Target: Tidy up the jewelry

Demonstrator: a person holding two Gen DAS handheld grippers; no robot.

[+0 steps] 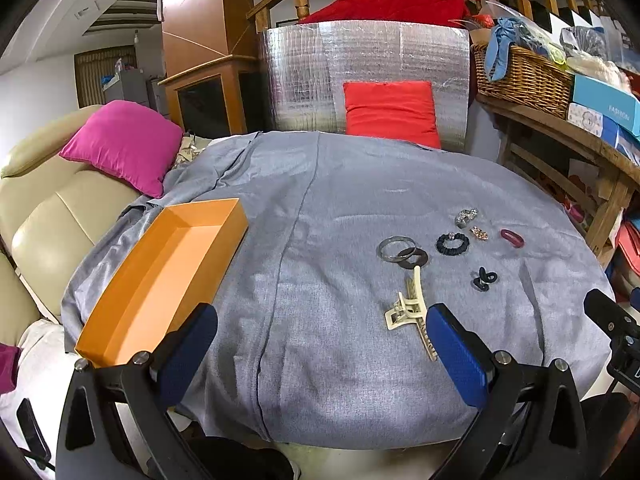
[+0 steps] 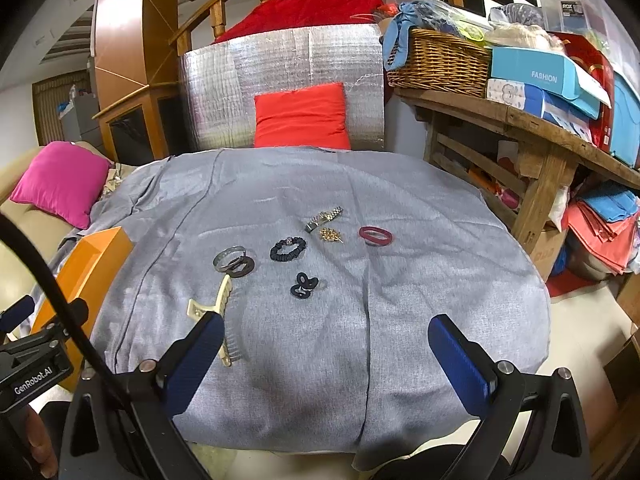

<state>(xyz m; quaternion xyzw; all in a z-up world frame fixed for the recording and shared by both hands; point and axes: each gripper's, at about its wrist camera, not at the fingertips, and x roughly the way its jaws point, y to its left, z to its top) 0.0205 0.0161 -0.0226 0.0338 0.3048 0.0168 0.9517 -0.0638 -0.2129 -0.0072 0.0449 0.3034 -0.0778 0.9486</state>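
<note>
An empty orange box [image 1: 168,272] lies on the left of a grey cloth [image 1: 320,360], and its corner [image 2: 96,256] shows in the right wrist view. Jewelry is spread on the cloth: a cream claw clip [image 1: 410,312] [image 2: 218,316], silver bangle [image 1: 394,250] [image 2: 228,258] overlapping a dark ring [image 1: 416,258], black scrunchie [image 1: 452,243] [image 2: 288,249], metal watch band [image 1: 466,217] [image 2: 324,216], gold brooch [image 1: 479,233] [image 2: 331,234], maroon band [image 1: 512,238] [image 2: 375,236] and black hair tie [image 1: 484,279] [image 2: 304,285]. My left gripper [image 1: 320,340] and right gripper [image 2: 326,344] hover open over the near edge, holding nothing.
A pink cushion [image 1: 124,146] rests on a beige sofa [image 1: 44,216] at left. A red cushion [image 1: 392,114] leans on a silver foil panel [image 1: 360,64] at the back. A wooden shelf [image 2: 520,120] with a wicker basket [image 2: 440,60] and boxes stands at right.
</note>
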